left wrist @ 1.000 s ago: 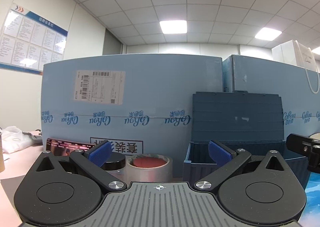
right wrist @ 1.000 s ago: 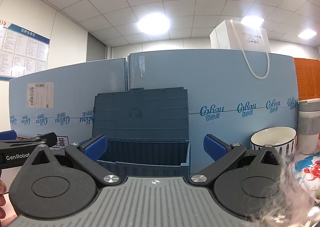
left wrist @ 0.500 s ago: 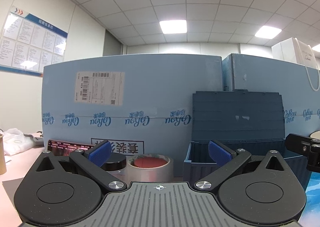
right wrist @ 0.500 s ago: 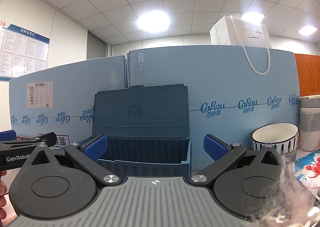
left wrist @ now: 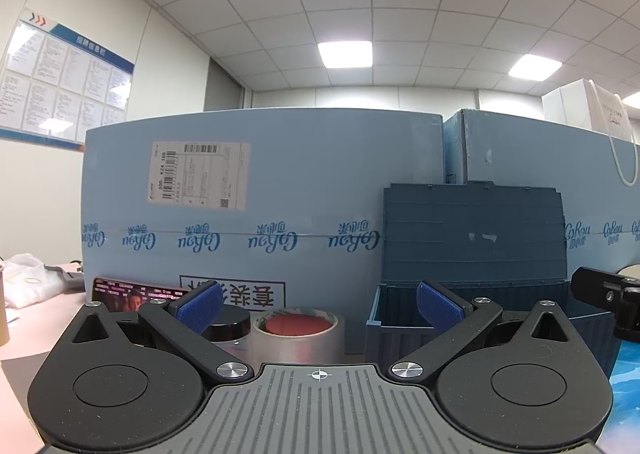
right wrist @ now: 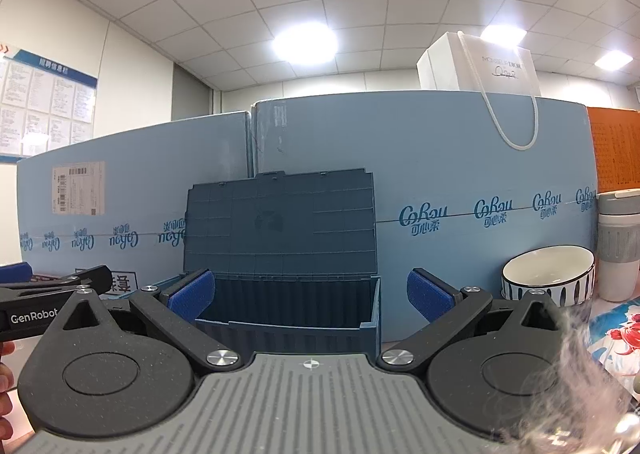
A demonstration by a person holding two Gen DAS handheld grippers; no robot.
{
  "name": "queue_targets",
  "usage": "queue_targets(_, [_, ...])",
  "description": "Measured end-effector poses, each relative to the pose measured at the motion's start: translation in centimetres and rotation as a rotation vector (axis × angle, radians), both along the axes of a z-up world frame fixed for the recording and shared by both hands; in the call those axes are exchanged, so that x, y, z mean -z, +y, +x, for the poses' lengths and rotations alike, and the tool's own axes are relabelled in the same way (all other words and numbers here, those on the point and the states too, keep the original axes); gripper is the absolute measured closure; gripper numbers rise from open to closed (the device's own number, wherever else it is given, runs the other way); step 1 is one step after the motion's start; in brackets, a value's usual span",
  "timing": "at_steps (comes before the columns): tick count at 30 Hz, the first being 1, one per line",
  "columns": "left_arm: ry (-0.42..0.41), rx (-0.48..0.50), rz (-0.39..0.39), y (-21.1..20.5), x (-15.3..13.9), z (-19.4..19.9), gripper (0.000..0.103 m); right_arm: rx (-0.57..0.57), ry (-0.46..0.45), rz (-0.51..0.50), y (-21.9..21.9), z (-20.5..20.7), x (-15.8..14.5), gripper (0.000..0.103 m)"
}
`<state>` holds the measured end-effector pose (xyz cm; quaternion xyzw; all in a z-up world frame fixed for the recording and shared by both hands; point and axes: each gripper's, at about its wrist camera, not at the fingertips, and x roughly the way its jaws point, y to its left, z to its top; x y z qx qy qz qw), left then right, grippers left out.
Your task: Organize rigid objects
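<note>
A dark blue storage box (right wrist: pixel 288 318) stands open, its lid (right wrist: pixel 280 226) upright against the light blue cartons. My right gripper (right wrist: pixel 308 292) is open and empty, level with the box's front rim. My left gripper (left wrist: pixel 318 304) is open and empty, with a roll of clear tape (left wrist: pixel 296 338) with a red core just beyond its fingers. A black-lidded jar (left wrist: pixel 228 324) sits left of the tape. The box also shows in the left wrist view (left wrist: pixel 400 334) at the right.
Tall light blue cartons (left wrist: pixel 260 198) wall off the back. A white striped bowl (right wrist: pixel 548 278) and a grey-white cup (right wrist: pixel 618 246) stand right of the box. A red printed card (left wrist: pixel 128 292) leans at the left. The left gripper shows at the right wrist view's left edge (right wrist: pixel 52 290).
Both views have shifted very slightly; the grippers stay open and empty, and nothing on the table has moved.
</note>
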<state>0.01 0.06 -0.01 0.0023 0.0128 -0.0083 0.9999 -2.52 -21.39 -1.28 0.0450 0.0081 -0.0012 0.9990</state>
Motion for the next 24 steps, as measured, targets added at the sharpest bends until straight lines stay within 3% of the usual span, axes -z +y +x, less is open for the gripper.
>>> queue_targets(24, [0.01,-0.003,-0.006,0.0,0.0,0.3,0.0,0.022,-0.015,0.061,-0.8,-0.9,0.1,0.0])
